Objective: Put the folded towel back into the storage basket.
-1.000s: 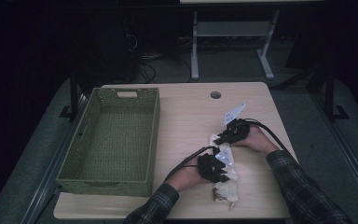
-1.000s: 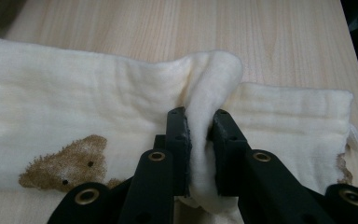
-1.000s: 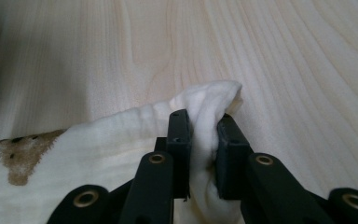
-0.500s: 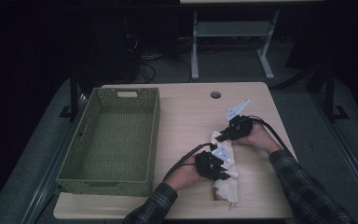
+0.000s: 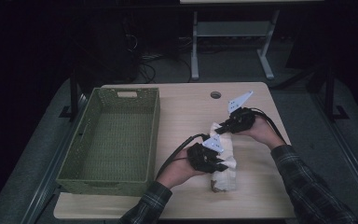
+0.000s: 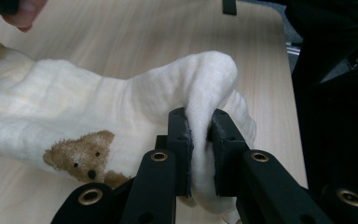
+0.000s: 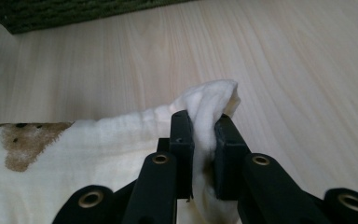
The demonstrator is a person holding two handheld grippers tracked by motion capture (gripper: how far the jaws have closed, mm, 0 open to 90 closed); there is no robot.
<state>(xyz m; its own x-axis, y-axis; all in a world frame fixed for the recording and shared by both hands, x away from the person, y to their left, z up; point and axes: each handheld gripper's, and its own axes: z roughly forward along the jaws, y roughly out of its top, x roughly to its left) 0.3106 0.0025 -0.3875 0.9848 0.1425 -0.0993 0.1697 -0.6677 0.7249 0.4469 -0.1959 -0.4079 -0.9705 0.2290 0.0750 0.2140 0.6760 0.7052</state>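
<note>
Light wooden table (image 5: 186, 107) has open room: bare strip between the green woven rectangular basket (image 5: 109, 137) on its left part and the cloth, more bare wood behind up to the round cable hole (image 5: 215, 94) near the far edge. Basket sits close to the left and near edges, handle cutout on its far wall. The cream terry towel with a brown bear patch (image 5: 223, 156) lies right of centre as a long bunched strip running from near the front edge back toward the middle; its near end is close to the table's front edge, right edge of the table stays well apart. Left claw (image 5: 216, 163) is on the near part of the towel, right claw (image 5: 223, 128) on the far end, both hands coming in from the bottom. Left gripper view: left claw (image 6: 199, 154) nearly shut, pads pinching a raised fold of towel (image 6: 121, 102), bear patch just left of the jaws, fold hump standing above the fingertips. Right gripper view: right claw (image 7: 200, 156) also nearly shut, clamped on a corner fold of towel (image 7: 98, 140) that peaks just above the jaws; bare table beyond, basket (image 7: 74, 11) edge at the top.
</note>
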